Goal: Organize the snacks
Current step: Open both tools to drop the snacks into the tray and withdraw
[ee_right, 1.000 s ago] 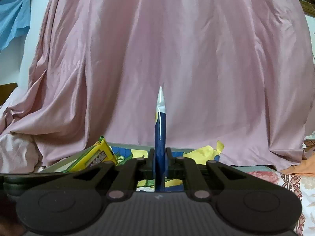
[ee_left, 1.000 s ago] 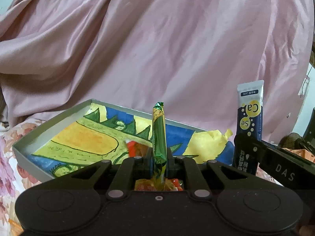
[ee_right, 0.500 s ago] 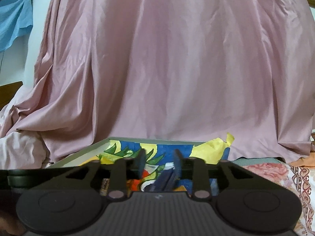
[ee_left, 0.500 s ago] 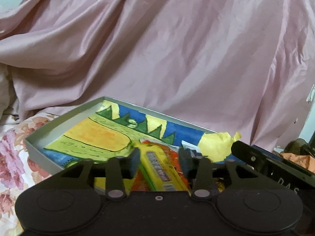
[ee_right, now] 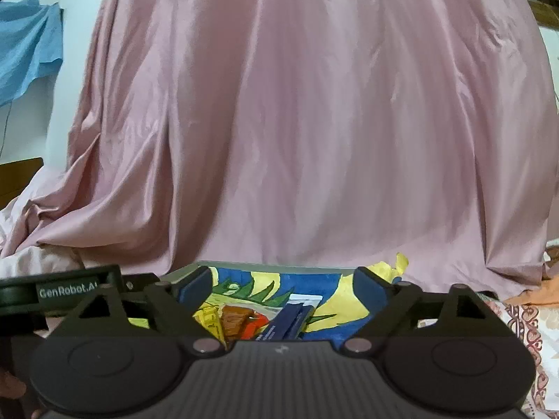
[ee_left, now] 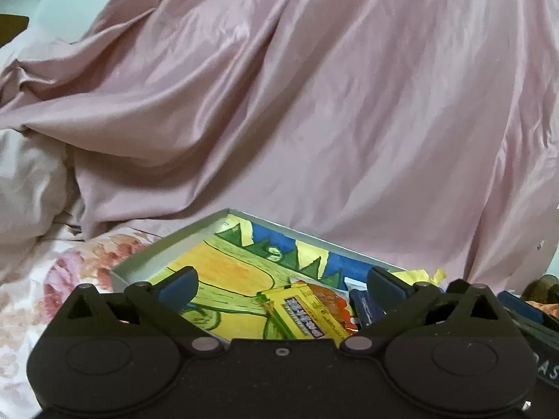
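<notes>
Both snack packets that stood clamped upright a second ago now lie in the tray (ee_left: pixel 167 253). The left tongs (ee_left: pixel 281 284) are opening, spread wide with nothing between the pads, and the yellow packet (ee_left: pixel 307 314) they held rests flat on the tray's painted floor, its green crimped end toward the left, partly over an orange-red wrapper (ee_left: pixel 332 300). The right tongs (ee_right: pixel 281 288) are opening too, also gripping nothing; the dark blue stick packet (ee_right: pixel 284 321) lies below them on the tray floor (ee_right: pixel 265 277), tilted, just beside a brown-and-red wrapper (ee_right: pixel 241 319) and a yellow one (ee_right: pixel 209 319).

In the left view the tray's grey rim runs from a near left corner back to a far corner and along the far side, with the snacks gathered toward the right end; the left half of the painted floor is bare. A crumpled yellow paper (ee_left: pixel 424 274) sits over the far right corner. The pink draped cloth (ee_left: pixel 314 104) rises close behind the far rim. The flowered bedspread (ee_left: pixel 52 279) lies open to the left of the tray. The left tongs' body shows at the left edge of the right view, beside the tray.
</notes>
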The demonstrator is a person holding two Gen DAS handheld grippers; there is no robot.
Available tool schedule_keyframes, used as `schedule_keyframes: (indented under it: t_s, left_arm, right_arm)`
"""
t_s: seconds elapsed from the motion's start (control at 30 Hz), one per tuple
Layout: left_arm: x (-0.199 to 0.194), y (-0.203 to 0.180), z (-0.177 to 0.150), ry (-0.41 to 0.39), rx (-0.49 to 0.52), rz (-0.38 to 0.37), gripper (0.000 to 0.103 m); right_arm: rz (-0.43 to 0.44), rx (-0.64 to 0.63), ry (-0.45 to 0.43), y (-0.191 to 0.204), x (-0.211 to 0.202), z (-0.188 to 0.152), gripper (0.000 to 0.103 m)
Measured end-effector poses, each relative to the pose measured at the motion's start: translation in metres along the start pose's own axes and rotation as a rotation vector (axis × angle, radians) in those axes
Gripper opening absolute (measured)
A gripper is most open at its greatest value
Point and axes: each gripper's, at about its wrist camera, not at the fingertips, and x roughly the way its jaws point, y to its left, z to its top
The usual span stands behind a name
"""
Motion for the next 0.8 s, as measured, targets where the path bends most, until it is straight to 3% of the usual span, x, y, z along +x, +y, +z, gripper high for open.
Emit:
schedule_keyframes:
  t_s: [0.1,0.33,0.57,0.8]
  left_arm:
    - [-0.013,0.003,0.0,-0.015,0.006,0.006,0.102]
    - [-0.052,0.014,-0.009,-0.031,0.038,0.016,0.102]
    - [-0.091,0.03,-0.027,-0.022,0.052,0.016,0.102]
    - [-0.123,0.045,-0.048,0.011,0.068,0.01,0.102]
  right_arm:
    - [-0.01,-0.027,-0.028,0.005,-0.012,-0.003,0.103]
    - [-0.03,-0.108,-0.065,0.02,-0.049,-0.012,0.103]
    - [-0.026,-0.109,-0.044,0.034,-0.084,-0.016,0.103]
    - [-0.049,-0.113,0.046,0.048,-0.117,-0.034,0.103]
